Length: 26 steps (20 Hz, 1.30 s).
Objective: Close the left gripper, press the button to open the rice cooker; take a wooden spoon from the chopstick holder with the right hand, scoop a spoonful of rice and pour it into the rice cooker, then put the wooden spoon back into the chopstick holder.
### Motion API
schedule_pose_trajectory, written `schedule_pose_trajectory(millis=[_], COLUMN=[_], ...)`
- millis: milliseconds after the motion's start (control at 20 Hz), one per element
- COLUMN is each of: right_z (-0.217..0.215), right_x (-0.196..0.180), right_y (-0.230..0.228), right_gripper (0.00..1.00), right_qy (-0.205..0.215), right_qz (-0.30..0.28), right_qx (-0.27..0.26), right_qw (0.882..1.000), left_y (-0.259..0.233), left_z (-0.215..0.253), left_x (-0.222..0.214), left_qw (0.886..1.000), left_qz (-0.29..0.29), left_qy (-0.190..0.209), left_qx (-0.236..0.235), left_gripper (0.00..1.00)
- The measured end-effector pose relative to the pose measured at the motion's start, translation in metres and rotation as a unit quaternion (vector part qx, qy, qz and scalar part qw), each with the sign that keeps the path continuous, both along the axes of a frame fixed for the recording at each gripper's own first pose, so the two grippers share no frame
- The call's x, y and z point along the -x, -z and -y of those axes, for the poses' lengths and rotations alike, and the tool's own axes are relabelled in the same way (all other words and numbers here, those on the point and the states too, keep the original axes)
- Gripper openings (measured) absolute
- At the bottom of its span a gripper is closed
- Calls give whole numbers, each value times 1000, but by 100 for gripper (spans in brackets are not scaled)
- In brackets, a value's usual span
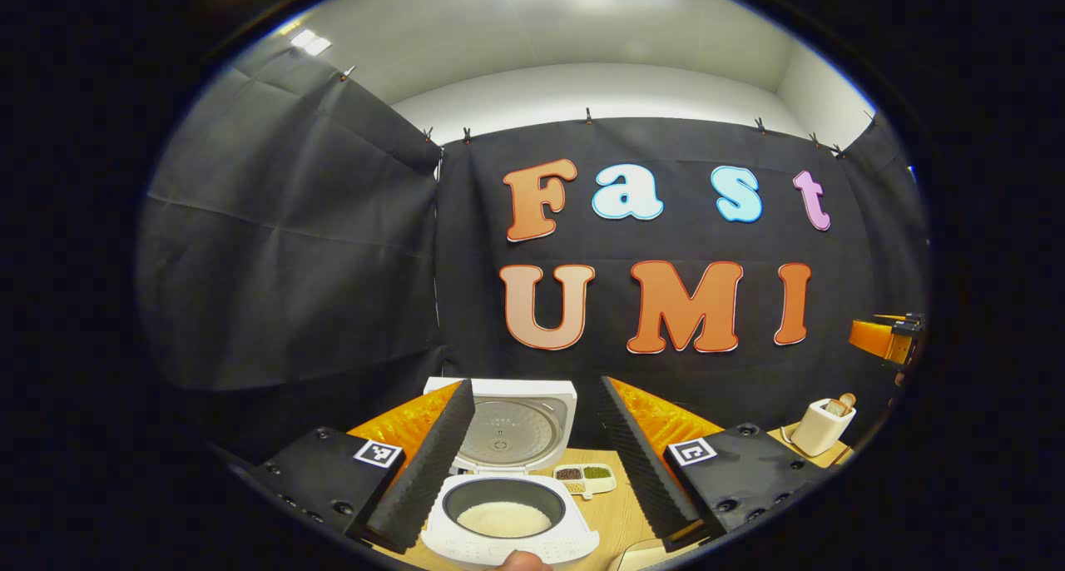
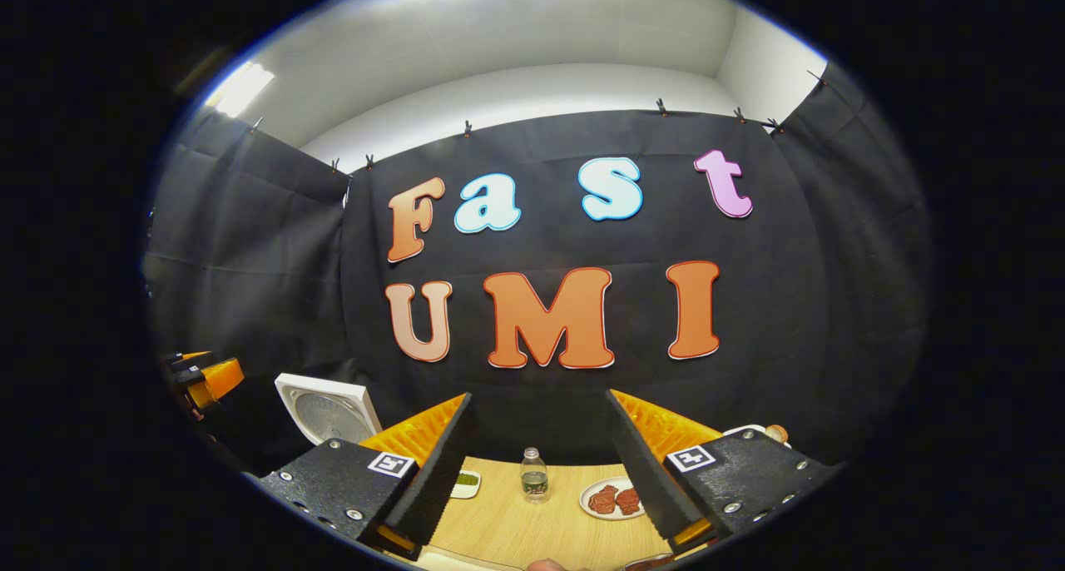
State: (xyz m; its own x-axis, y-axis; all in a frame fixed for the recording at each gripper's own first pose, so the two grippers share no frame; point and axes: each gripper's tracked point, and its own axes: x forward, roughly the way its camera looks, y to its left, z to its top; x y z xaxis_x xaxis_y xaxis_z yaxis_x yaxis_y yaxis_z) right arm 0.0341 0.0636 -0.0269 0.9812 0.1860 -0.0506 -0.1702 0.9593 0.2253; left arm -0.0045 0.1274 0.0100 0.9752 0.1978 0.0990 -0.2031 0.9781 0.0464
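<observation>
1. Closest to my left camera, my left claw [image 1: 528, 463] stands wide apart with nothing between its fingers, poised over the front of the rice cooker [image 1: 509, 517].
2. I see the rice cooker with its lid [image 1: 509, 421] raised upright at the back, and white rice [image 1: 504, 518] lying in the dark inner pot.
3. Just right of the cooker, a small divided dish [image 1: 584, 476] of dark and green grains sits on the wooden desk [image 1: 611, 517].
4. Farther right on the desk, the cream chopstick holder [image 1: 819, 427] stands upright with the wooden spoon [image 1: 842, 404] poking out of its top.
5. My right claw [image 2: 541, 471] is also spread wide and carries nothing.
6. Between its fingers I see a small clear bottle [image 2: 533, 474] and, to its right, a plate [image 2: 613, 499] with reddish pieces on it.
7. At far left in the right gripper view, the cooker's raised lid shows beside my other claw.
</observation>
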Motion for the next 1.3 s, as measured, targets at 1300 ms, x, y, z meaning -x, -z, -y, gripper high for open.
schedule_pose_trajectory(millis=[1300], right_z=[8], right_x=[15], right_y=[5], right_gripper=[95], right_qy=[30], right_qz=[-13], right_qx=[33], right_qw=[999], left_y=[-5], left_z=[17], left_x=[-16], left_qw=[999], left_qz=[-17], left_qy=[49], left_qx=[0], left_gripper=[99])
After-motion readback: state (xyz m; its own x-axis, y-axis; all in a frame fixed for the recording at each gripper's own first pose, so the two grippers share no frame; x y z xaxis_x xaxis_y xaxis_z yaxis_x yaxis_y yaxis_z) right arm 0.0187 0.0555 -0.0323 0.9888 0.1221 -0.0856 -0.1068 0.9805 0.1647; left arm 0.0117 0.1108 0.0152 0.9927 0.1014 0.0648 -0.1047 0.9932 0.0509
